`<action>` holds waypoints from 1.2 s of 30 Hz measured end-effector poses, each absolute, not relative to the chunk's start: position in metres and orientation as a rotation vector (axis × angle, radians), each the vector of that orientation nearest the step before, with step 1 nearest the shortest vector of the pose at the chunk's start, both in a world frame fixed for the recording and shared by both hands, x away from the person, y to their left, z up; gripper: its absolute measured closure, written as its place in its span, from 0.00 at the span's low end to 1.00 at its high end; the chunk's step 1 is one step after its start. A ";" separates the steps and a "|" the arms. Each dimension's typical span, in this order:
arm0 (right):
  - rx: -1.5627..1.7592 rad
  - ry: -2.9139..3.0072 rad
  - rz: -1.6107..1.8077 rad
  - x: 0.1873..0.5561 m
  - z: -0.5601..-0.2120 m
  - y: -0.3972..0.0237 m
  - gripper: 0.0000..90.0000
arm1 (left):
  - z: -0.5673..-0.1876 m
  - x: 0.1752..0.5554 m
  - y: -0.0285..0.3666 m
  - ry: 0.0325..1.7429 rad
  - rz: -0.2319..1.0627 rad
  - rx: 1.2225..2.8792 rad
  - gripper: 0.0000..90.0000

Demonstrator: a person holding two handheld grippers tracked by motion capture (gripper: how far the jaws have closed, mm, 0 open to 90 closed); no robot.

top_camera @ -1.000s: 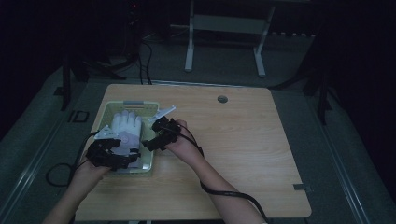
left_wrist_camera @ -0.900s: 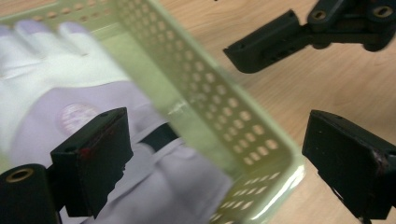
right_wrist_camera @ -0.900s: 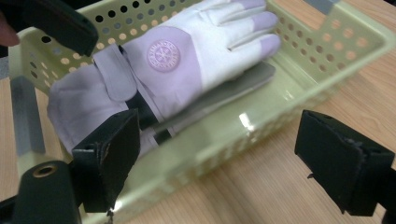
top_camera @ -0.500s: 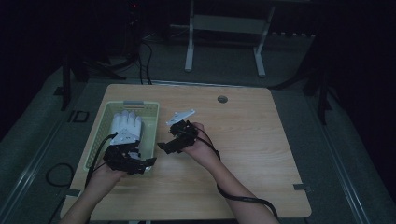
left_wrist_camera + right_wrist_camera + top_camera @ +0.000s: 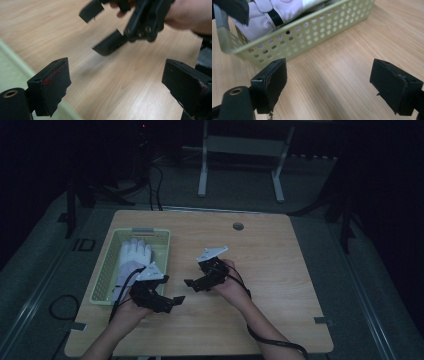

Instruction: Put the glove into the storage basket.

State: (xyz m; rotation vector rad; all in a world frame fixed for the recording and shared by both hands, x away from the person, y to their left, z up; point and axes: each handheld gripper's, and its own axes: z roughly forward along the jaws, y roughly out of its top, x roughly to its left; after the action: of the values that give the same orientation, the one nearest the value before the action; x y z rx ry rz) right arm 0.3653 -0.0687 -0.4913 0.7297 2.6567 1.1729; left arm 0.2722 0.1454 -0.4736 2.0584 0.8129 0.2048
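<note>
A pale green perforated basket (image 5: 101, 279) stands on the left of the wooden table (image 5: 285, 270) with a white glove (image 5: 134, 254) lying in it. My left gripper (image 5: 172, 302) hovers over bare wood just off the basket's near right corner. In its own view the left gripper (image 5: 117, 75) is open with nothing between its jaws. My right gripper (image 5: 194, 284) is near the table's middle, pointing left toward the basket. It is also open and empty (image 5: 334, 80). The right gripper (image 5: 100, 28) faces the left one a short way off. The basket (image 5: 312, 32) and glove (image 5: 262, 15) lie beyond the right jaws.
A round cable hole (image 5: 238, 226) sits near the table's far edge. Black cables trail from both grippers off the near edge. The metal legs of another stand (image 5: 202, 175) rise from the floor beyond the table.
Both hands have drawn away from the basket. The left gripper moved from over the basket toward the near right, and the right gripper slid right toward the table's middle. The glove stayed in the basket.
</note>
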 end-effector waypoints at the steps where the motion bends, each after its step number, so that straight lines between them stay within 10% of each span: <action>1: 0.727 2.656 1.173 0.365 -0.492 -0.073 0.16 | -0.474 0.272 0.141 0.804 0.196 2.068 0.09; 36: 0.776 2.575 1.176 0.331 -0.541 -0.199 0.15 | -0.533 0.259 0.043 0.520 -0.010 2.168 0.09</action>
State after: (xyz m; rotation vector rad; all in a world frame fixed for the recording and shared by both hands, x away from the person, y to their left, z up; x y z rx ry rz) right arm 0.3305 -0.1989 -0.5413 0.7763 2.5752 1.1761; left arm 0.2587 0.0426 -0.5327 2.1675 0.5196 -0.0101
